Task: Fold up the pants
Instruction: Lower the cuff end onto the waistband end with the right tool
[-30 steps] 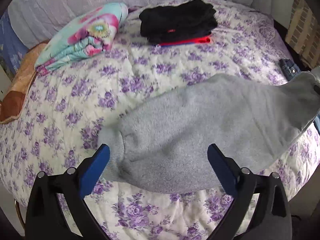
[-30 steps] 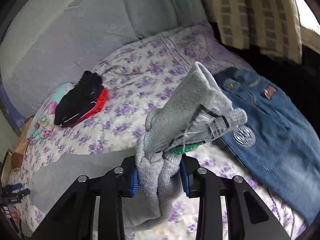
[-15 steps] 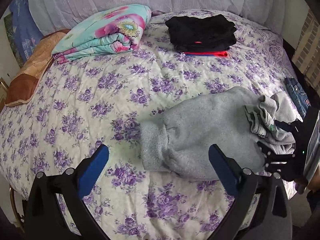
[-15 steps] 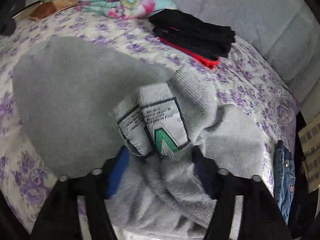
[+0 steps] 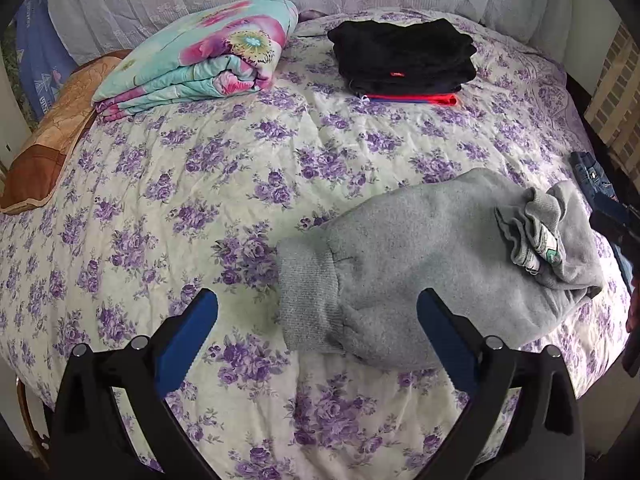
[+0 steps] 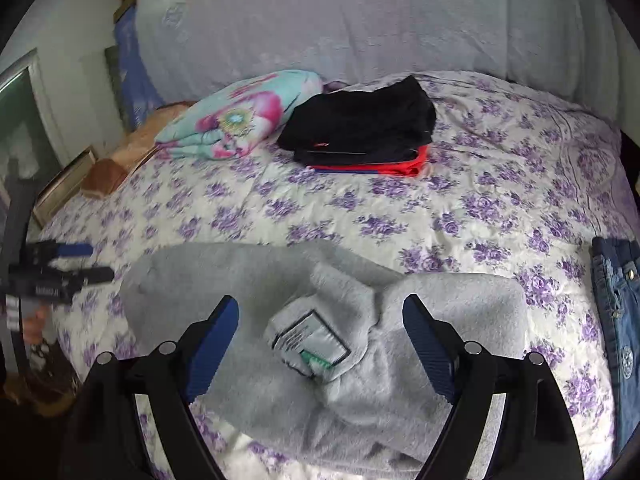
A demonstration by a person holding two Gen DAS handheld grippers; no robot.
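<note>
Grey sweatpants [image 5: 432, 264] lie in a loose heap on the bed [image 5: 240, 168], on the floral purple-and-cream quilt, near its front edge. In the left wrist view a ribbed cuff [image 5: 306, 300] points toward the camera, and the bunched waistband with a white label [image 5: 540, 246] sits at the far right of the heap. The left gripper [image 5: 318, 322] hovers above the cuff end, its blue-padded jaws spread wide and holding nothing; the cuff lies between them in the view, untouched. In the right wrist view the right gripper [image 6: 320, 326] hangs over the waistband end, jaws likewise wide apart and empty, with the label [image 6: 310, 342] showing between them. The left gripper [image 6: 60, 270] appears blurred at that view's left edge. Toward the head of the bed a folded stack of black clothing [image 5: 404, 56] rests on a red garment [image 5: 416, 100]; just beside it lies a folded turquoise floral blanket [image 5: 200, 60]. Blue jeans [image 6: 618, 320] lie at the bed's right edge, apart from the sweatpants. A brown pillow [image 5: 44, 136] sits at the far left.
</note>
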